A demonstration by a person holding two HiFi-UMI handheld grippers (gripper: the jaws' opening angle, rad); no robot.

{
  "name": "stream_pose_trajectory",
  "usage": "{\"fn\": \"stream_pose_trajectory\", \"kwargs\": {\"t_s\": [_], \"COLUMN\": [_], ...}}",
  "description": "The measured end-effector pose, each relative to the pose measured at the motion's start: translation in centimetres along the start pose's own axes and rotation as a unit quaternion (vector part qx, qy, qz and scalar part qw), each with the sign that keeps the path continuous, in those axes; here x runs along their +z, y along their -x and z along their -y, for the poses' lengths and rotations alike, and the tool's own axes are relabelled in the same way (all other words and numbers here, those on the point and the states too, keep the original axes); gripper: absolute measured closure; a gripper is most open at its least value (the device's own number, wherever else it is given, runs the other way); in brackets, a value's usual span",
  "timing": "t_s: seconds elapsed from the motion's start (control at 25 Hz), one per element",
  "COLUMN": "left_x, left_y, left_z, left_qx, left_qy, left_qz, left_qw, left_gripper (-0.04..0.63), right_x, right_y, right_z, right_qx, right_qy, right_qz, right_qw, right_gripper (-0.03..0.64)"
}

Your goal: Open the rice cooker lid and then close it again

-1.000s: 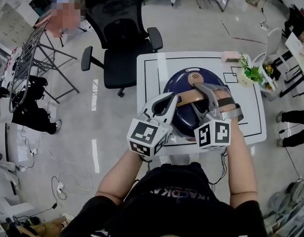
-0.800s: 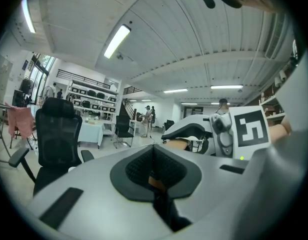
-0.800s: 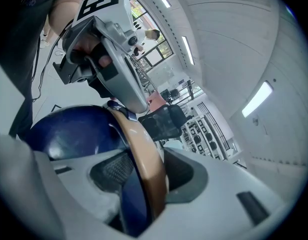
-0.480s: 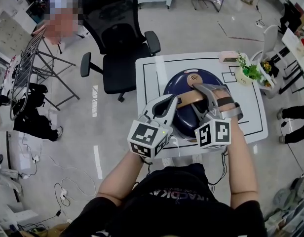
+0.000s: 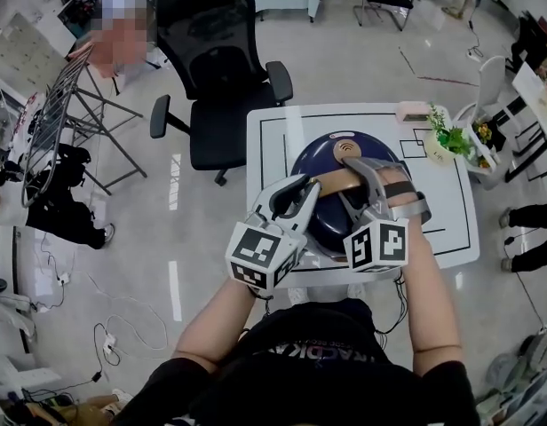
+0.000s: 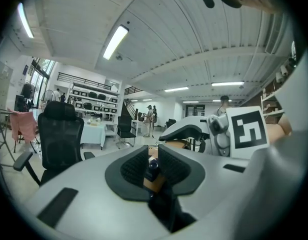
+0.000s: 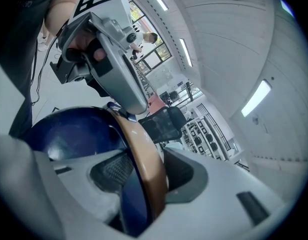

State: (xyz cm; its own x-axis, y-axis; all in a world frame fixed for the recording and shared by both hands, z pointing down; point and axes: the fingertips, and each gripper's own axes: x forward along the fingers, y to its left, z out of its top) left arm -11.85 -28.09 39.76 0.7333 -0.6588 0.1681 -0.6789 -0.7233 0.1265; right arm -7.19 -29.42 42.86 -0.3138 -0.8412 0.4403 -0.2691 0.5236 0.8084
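With the cooker [image 5: 316, 162] at the surface's [image 5: 273, 149] near edge, the right gripper [image 7: 144, 169] clamped on its handle [image 5: 336, 183] and the left gripper's [image 6: 154, 166] fingers just easing apart round the handle's end, a one-sided pull could tip the cooker.

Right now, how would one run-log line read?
rice cooker lid: closed | right gripper: clamped on handle | left gripper: jaws just been opening, handle end between them
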Motion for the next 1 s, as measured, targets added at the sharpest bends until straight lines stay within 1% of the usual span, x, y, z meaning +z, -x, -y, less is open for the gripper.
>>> {"fn": "stream_pose_trajectory", "kwargs": {"t_s": [0.08,0.2,0.28,0.44,0.56,0.68,0.76,0.84,1.0], "left_x": [0.7,1.9,2.7,4.0,5.3,7.0,7.7,8.0,8.2], "left_y": [0.3,1.1,1.6,2.5,3.2,3.8,4.1,4.2,3.8], "left_z": [0.5,1.0,1.4,2.3,2.4,2.7,3.1,3.5,4.3], "left_qx": [0.008,0.023,0.03,0.041,0.063,0.079,0.081,0.082,0.094], "left_qy": [-0.006,-0.017,-0.026,-0.041,-0.04,-0.038,-0.026,-0.016,-0.007], "left_qz": [0.012,0.03,0.038,0.047,0.068,0.103,0.118,0.122,0.127], "left_qw": [0.9999,0.9992,0.9985,0.9972,0.9949,0.9908,0.9894,0.989,0.9875], "left_gripper": [0.517,0.458,0.442,0.408,0.391,0.391,0.39,0.383,0.377], "right_x": [-0.1,-0.2,-0.3,-0.3,-0.7,-1.4,-1.9,-2.4,-3.9], "right_y": [0.0,0.1,0.3,1.3,2.2,3.1,3.8,4.5,5.8], "right_z": [0.0,0.0,0.5,2.3,4.0,5.8,6.8,7.7,9.6], "right_qx": [0.004,0.006,0.005,0.001,-0.001,-0.005,-0.009,-0.012,-0.019], "right_qy": [-0.001,-0.006,-0.018,-0.063,-0.106,-0.147,-0.176,-0.208,-0.265], "right_qz": [0.003,0.011,0.019,0.044,0.07,0.096,0.114,0.135,0.173], "right_qw": [1.0,1.0,1.0,0.997,0.992,0.984,0.978,0.969,0.948], "right_gripper": [0.428,0.428,0.428,0.428,0.428,0.43,0.433,0.433,0.434]}}
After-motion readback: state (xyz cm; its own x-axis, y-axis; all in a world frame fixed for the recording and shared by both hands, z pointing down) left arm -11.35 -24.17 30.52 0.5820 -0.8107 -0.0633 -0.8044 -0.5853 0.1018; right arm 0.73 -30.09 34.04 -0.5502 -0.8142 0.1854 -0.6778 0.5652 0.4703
